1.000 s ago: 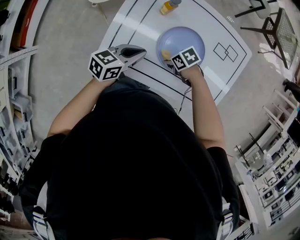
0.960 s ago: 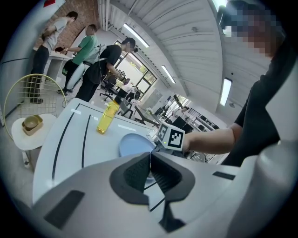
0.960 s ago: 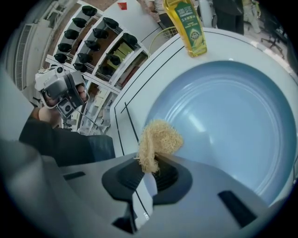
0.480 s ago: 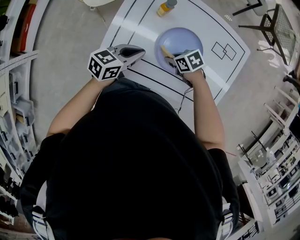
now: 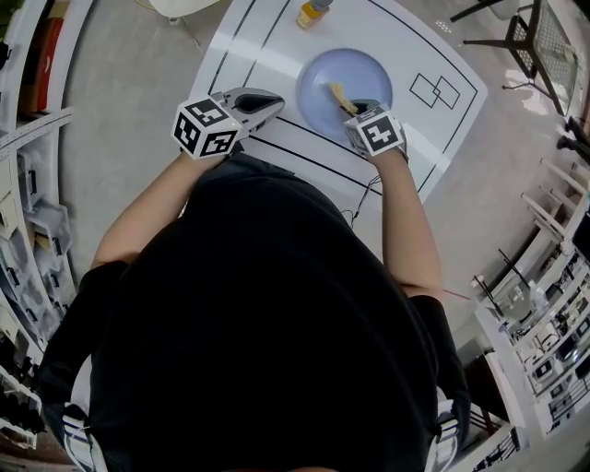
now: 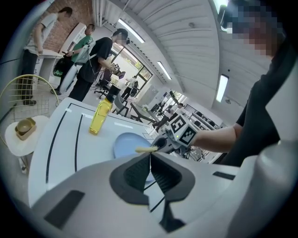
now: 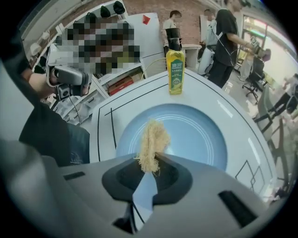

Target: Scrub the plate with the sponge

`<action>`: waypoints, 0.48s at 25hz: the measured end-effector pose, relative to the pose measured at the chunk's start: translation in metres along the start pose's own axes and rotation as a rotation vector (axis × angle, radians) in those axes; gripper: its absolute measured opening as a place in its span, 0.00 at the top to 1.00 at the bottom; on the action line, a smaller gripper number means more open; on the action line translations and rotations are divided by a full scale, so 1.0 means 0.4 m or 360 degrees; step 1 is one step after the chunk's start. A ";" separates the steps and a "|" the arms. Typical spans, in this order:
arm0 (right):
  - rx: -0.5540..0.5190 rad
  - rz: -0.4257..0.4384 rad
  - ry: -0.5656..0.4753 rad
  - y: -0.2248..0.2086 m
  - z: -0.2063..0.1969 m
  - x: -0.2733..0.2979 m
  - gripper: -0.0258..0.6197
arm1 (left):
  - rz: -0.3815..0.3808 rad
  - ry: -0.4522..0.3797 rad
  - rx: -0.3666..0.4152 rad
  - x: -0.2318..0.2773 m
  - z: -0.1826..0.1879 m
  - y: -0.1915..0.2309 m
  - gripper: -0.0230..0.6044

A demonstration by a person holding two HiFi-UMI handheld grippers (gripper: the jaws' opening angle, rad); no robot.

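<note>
Right gripper (image 5: 356,107): fingers (image 7: 122,179) pinching the sponge (image 7: 151,142), a yellowish fibrous wad that sticks out forward past the tips. The sponge is over the blue plate (image 5: 367,72), roughly mid-plate, on the side nearer the person. Can't tell whether it is actually touching the plate surface.

The plate sits flat on the white desk (image 5: 267,51), inside the black line markings. The yellow bottle (image 5: 311,12) stands upright at the far edge of the desk, apart from the plate.

Left gripper (image 6: 150,155): fingers (image 6: 134,175) pressed together, nothing between them. It hovers over the near left part of the desk, beside the plate and off it, pointing towards the right gripper.

Background: people standing around other desks, and a small round side table with a wire back to the left of the desk.
</note>
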State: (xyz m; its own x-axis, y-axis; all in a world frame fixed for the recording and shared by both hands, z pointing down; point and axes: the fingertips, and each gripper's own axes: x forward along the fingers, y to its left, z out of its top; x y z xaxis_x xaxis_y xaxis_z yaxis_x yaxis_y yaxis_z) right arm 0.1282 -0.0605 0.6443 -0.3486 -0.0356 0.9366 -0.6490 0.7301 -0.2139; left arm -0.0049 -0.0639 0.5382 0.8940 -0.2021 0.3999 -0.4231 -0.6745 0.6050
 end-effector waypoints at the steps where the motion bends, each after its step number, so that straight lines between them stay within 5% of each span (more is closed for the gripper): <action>1: -0.0020 -0.0019 0.0009 -0.002 -0.006 0.004 0.90 | -0.0002 0.0001 -0.0001 0.003 0.000 -0.002 0.95; 6: -0.0128 -0.0134 0.0176 -0.016 -0.055 0.032 0.90 | -0.0015 0.0014 -0.0012 0.013 -0.005 -0.007 0.95; 12: -0.0070 -0.0064 0.0295 0.010 -0.093 0.078 0.90 | -0.0002 0.0024 -0.0029 0.014 -0.005 0.014 0.95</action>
State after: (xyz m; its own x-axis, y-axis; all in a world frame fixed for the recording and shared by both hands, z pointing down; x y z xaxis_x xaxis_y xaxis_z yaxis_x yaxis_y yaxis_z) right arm 0.1398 -0.0333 0.6830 -0.1898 0.0579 0.9801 -0.6282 0.7600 -0.1666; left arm -0.0027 -0.0674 0.5450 0.8923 -0.1906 0.4092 -0.4248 -0.6615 0.6180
